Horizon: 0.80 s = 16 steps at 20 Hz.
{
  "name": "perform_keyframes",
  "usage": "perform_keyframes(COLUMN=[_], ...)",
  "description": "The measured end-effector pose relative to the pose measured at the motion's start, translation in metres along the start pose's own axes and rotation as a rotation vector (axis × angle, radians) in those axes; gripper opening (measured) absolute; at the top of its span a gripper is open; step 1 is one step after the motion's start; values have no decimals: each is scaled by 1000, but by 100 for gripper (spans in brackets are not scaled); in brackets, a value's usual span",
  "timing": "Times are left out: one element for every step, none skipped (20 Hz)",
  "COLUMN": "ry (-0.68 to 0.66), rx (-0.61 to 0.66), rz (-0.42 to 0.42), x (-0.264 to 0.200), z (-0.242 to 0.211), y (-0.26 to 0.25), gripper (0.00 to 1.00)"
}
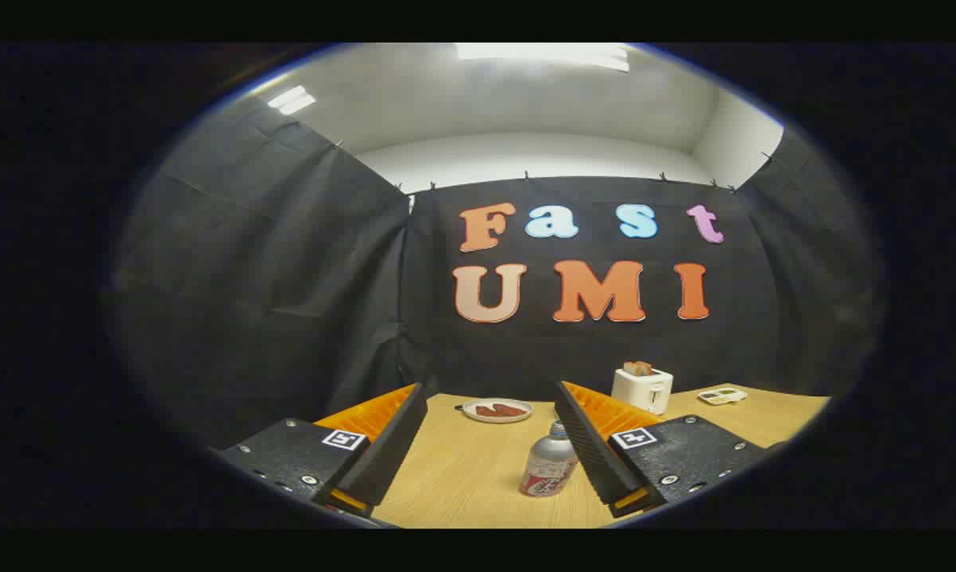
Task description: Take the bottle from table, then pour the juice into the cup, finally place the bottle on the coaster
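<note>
Standing on the wooden table (462, 477), the bottle (549, 465) sits just ahead of the gripper (489, 445), by its right finger. The fingers gape wide, holding nothing. It looks metallic, stiff and likely slick, so I'd squeeze mid-body

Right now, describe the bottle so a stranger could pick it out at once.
On the wooden table, it stands between the open gripper fingers, against the right one. The bottle is silvery, red-and-white labelled, upright, unlike the flat plate and boxy white toaster beyond.
</note>
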<state>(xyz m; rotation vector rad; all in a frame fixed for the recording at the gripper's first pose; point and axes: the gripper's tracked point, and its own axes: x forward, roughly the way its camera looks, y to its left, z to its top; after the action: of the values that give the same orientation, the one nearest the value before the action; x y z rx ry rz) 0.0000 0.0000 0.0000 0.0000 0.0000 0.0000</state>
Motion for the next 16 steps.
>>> perform_keyframes(ry=[1, 9, 19, 24, 31, 35, 36, 37, 35, 33, 30, 29, 27, 26, 25, 22], rx=[-7, -12, -16, -23, -28, -30, -28, -20, -11, -4, -3, -5, -12, -20, -29, -33], rz=[-10, -14, -9, -10, -19, -27, -34, -37, -37, -33, -27, -31, -36, -40, -44, -50], x=[2, 4, 5, 7, 7, 9, 9, 9, 9, 8, 9, 8, 8, 10, 10, 10], z=[-2, -6, -10, -14, -15, -16, -15, -15, -14, -14, -14, -12, -12, -11, -9, -6], y=[-5, -7, -8, -10, -13, -16, -19, -19, -19, -18, -17, -19, -20, -21, -21, -21], gripper=[96, 96, 96, 96, 96, 96, 96, 96, 96, 96, 96, 96, 96, 96, 96, 96])
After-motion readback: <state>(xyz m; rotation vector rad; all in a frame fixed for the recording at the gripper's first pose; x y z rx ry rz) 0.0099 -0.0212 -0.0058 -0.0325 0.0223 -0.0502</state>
